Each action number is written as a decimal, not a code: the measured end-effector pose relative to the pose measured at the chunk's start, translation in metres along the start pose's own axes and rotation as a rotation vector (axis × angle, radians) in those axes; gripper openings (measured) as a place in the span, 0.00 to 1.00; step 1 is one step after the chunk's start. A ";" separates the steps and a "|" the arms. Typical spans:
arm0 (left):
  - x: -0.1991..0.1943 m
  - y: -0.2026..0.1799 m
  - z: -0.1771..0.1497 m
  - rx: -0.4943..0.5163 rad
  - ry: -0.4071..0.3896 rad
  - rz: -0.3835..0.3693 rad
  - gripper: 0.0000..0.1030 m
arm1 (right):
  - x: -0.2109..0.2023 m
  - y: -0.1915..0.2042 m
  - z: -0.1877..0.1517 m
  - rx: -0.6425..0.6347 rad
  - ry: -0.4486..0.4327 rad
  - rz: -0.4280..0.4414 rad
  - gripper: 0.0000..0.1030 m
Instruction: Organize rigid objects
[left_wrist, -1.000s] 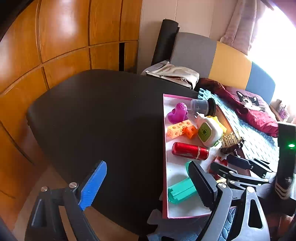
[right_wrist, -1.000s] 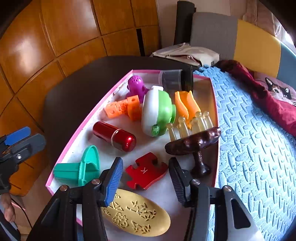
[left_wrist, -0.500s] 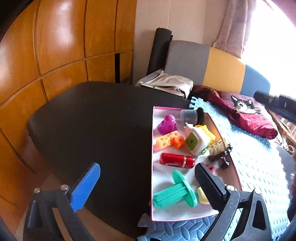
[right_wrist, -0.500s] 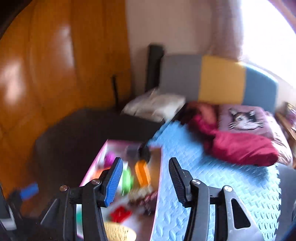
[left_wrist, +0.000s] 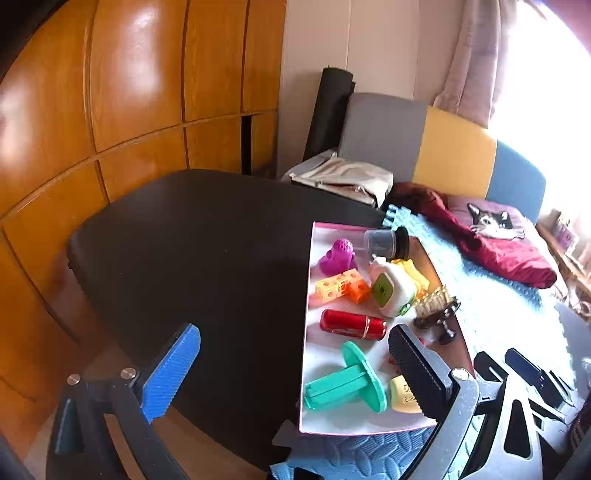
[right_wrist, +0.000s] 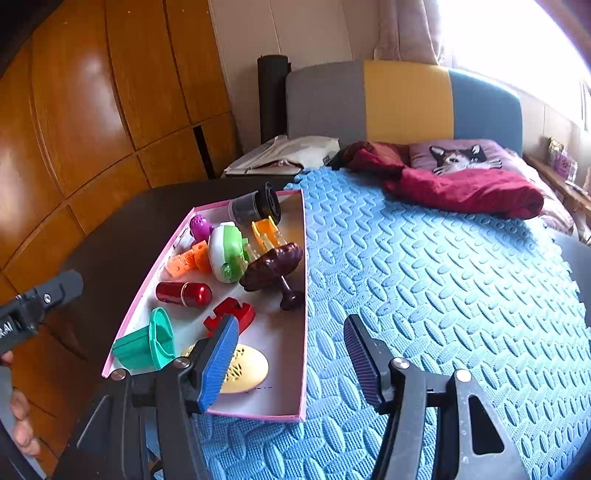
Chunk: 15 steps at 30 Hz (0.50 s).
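A pink-rimmed white tray (right_wrist: 288, 373) (left_wrist: 308, 280) lies between the black table and the blue mat. It holds a red cylinder (right_wrist: 183, 293) (left_wrist: 352, 324), a teal spool (right_wrist: 147, 345) (left_wrist: 343, 384), a red puzzle piece (right_wrist: 232, 314), a yellow oval (right_wrist: 243, 367), orange blocks (right_wrist: 188, 260) (left_wrist: 341, 284), a green-white gadget (right_wrist: 225, 253) (left_wrist: 391, 291), a purple toy (right_wrist: 200, 226) (left_wrist: 338, 251), a dark jar (right_wrist: 255, 206) and a brown comb (right_wrist: 275, 264). My left gripper (left_wrist: 295, 373) is open over the tray's near left edge. My right gripper (right_wrist: 291, 358) is open above the tray's near right edge.
A black table (left_wrist: 192, 240) lies left of the tray. A blue foam mat (right_wrist: 424, 280) spreads to the right, with a red cloth (right_wrist: 461, 188) and a cat cushion (right_wrist: 458, 157) at its back. Wooden cabinets (left_wrist: 110, 92) stand behind, folded fabric (left_wrist: 343, 177) beside them.
My right gripper swung up toward the room and came back down to the tray's near edge. My left gripper drew back a little, so the tray shows more fully.
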<state>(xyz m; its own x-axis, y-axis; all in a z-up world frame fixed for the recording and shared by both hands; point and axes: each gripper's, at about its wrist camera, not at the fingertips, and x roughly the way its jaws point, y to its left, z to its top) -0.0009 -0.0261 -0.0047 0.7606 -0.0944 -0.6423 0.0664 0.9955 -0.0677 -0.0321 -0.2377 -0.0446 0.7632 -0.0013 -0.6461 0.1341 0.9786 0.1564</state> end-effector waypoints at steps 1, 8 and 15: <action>-0.002 -0.001 0.000 0.000 -0.006 0.007 1.00 | -0.003 0.001 0.002 -0.003 -0.015 -0.002 0.58; -0.006 -0.002 -0.001 0.011 -0.008 0.017 1.00 | -0.014 0.010 0.008 -0.041 -0.051 -0.005 0.58; -0.006 -0.004 -0.005 0.025 -0.019 0.024 0.99 | -0.014 0.021 0.007 -0.080 -0.044 0.005 0.58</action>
<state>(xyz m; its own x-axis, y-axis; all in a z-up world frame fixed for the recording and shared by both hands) -0.0088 -0.0296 -0.0050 0.7742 -0.0702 -0.6291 0.0635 0.9974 -0.0332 -0.0356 -0.2188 -0.0274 0.7913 -0.0038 -0.6114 0.0807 0.9919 0.0983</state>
